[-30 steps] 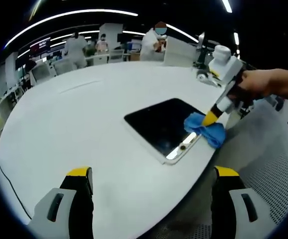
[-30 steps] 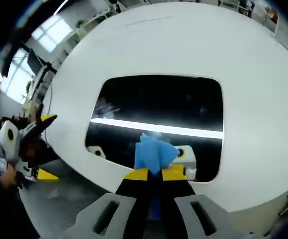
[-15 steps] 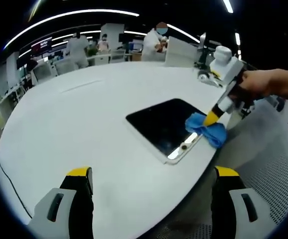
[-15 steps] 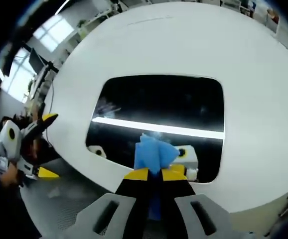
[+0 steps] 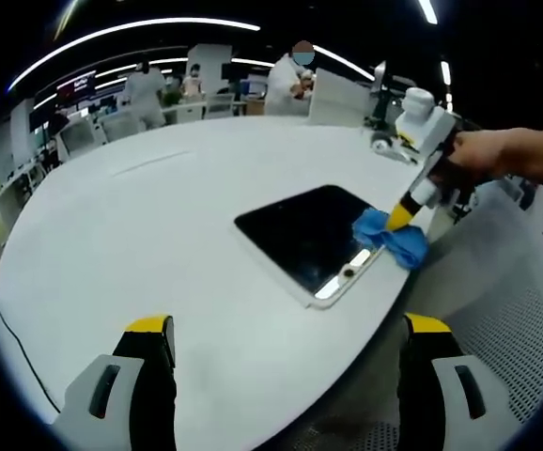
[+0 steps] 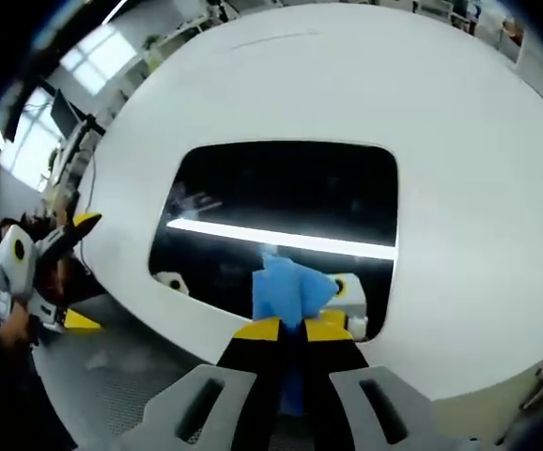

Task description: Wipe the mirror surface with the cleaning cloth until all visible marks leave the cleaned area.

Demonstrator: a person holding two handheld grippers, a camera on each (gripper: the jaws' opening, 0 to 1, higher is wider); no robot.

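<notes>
Blue cloth pressed on the near edge of a dark, glossy mirror

The mirror [image 6: 281,225], a flat rounded-corner rectangle with a thin white frame, lies on the smooth white round-edged table [image 6: 347,85], close to its rim; its black glass reflects a bright ceiling strip. The right gripper [image 6: 292,329] has its yellow-tipped fingers clenched on a soft, crumpled blue cleaning cloth [image 6: 290,291], whose bunched end touches the mirror's near edge. In the left gripper view the cloth [image 5: 389,237] sits at the mirror's [image 5: 304,235] right corner. The left gripper [image 5: 286,324] hovers over the table's near rim, fingers spread wide, grasping nothing.
</notes>
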